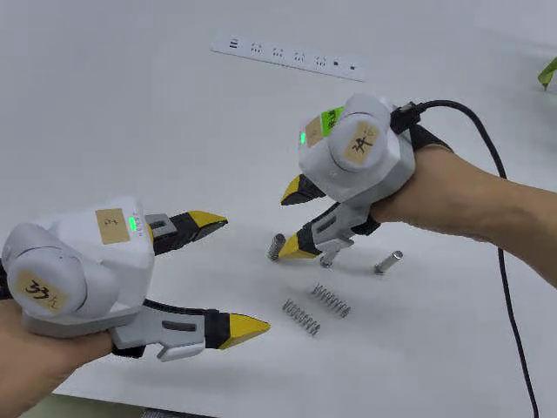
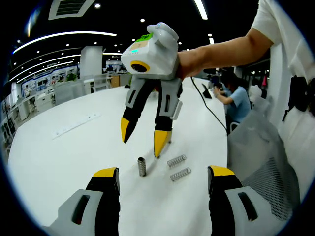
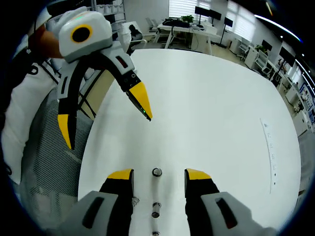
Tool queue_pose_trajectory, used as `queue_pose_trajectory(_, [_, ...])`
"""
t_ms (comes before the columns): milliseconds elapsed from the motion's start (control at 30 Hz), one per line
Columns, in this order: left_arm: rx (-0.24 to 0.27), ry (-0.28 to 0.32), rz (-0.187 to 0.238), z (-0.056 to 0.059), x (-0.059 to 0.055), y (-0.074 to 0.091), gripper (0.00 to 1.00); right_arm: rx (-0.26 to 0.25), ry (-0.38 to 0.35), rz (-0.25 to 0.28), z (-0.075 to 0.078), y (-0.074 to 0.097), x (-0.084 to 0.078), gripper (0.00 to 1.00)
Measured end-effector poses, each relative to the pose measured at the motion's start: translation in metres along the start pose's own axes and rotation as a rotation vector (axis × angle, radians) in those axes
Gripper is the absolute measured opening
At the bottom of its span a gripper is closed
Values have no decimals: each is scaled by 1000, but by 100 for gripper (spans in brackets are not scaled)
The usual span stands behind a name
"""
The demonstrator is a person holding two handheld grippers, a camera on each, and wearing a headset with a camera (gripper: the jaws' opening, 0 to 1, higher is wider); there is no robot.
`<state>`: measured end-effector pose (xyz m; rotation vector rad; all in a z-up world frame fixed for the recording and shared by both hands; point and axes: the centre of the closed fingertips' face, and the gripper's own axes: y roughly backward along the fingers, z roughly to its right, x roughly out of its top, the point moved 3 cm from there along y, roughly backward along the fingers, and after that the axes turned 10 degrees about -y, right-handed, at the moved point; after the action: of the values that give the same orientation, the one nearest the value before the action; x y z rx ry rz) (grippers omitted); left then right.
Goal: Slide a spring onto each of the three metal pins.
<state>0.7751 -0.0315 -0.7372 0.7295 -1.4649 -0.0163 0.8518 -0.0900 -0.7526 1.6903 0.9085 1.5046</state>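
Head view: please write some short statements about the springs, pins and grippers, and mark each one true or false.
1. Two springs lie loose on the table. True.
2. The left gripper holds a spring. False: its jaws are open and empty.
3. One pin lies on its side. True.
4. The right gripper is shut. False: its jaws stand apart.

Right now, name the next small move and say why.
Probably lower the left gripper onto the nearer spring and close on it. It and the right gripper stand open, holding nothing; that and a second spring lie loose on the table, one upright pin seems to wear a spring already, and a bare pin lies on its side.
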Motion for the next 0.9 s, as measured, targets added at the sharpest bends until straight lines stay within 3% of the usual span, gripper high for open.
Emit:
queue_pose_trajectory(367, [-39, -51, -29, 2, 0, -4, 73, -46, -78, 93, -3, 34, -20, 55])
queue_pose_trajectory(700, [-88, -101, -72, 8, -2, -8, 71, -95, -187, 203, -14, 67, -58, 67])
queue_pose_trajectory(900, [-135, -184, -129, 13, -6, -13, 71, -114, -257, 299, -24, 89, -85, 80])
